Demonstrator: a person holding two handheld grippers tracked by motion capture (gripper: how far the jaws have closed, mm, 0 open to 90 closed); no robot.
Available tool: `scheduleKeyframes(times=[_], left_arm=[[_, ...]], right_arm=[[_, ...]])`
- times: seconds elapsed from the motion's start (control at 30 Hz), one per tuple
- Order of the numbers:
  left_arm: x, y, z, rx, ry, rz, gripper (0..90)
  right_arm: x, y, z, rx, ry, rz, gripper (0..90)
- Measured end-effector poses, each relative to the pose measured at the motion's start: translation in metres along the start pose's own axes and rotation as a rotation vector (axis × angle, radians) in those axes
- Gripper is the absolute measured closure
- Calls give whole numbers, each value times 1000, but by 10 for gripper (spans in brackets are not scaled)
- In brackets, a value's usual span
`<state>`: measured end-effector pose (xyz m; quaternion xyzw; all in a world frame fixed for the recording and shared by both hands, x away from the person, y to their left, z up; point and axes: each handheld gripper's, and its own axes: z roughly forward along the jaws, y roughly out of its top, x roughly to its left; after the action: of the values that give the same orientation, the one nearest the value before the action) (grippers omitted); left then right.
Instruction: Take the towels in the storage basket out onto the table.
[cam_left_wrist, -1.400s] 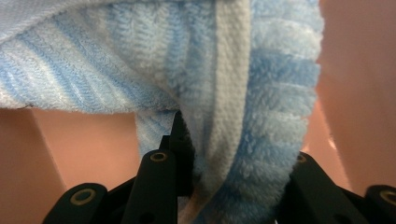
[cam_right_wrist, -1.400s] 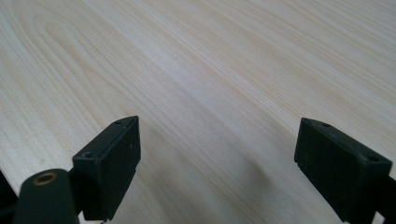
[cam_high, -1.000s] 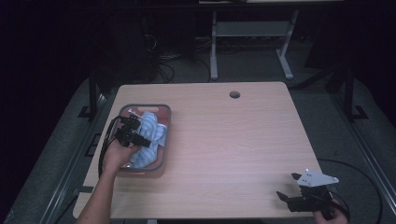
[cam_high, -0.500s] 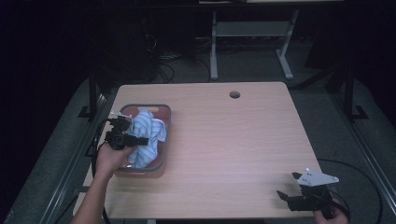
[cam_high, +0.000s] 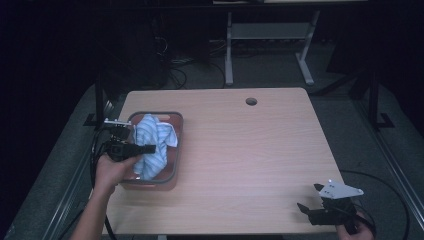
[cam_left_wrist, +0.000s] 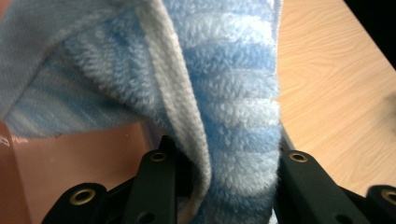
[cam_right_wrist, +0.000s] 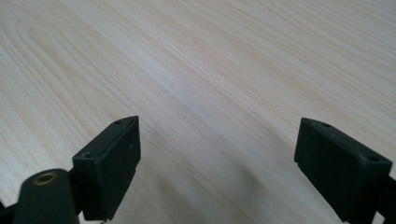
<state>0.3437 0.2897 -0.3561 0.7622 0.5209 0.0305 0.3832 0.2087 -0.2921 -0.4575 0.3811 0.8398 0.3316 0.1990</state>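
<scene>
A blue-and-white striped towel (cam_high: 152, 142) lies bunched in a reddish bin (cam_high: 176, 150) at the table's left side. My left gripper (cam_high: 149, 148) comes in from the left over the bin and is shut on a fold of the towel. In the left gripper view the towel (cam_left_wrist: 233, 93) is pinched between the black jaws of the left gripper (cam_left_wrist: 226, 156) and hangs up above the bin's wall (cam_left_wrist: 70, 163). My right gripper (cam_high: 307, 196) rests at the table's front right corner. Its jaws stand open over bare wood in the right gripper view (cam_right_wrist: 217, 144).
The wooden table (cam_high: 250, 150) has a round cable hole (cam_high: 251, 101) near its far edge. A metal stand (cam_high: 270, 35) and cables lie on the dark floor behind. The bin sits close to the table's left edge.
My left gripper has drawn back to the left and risen a little, pulling the towel up with it. The right gripper has kept still.
</scene>
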Motion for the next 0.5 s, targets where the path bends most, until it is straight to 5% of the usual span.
scheduleKeyframes(times=[0.5], left_arm=[[-5,12,-22,-48,-5,5,686]], right_arm=[[-1,0,1,5,2,-10,139]])
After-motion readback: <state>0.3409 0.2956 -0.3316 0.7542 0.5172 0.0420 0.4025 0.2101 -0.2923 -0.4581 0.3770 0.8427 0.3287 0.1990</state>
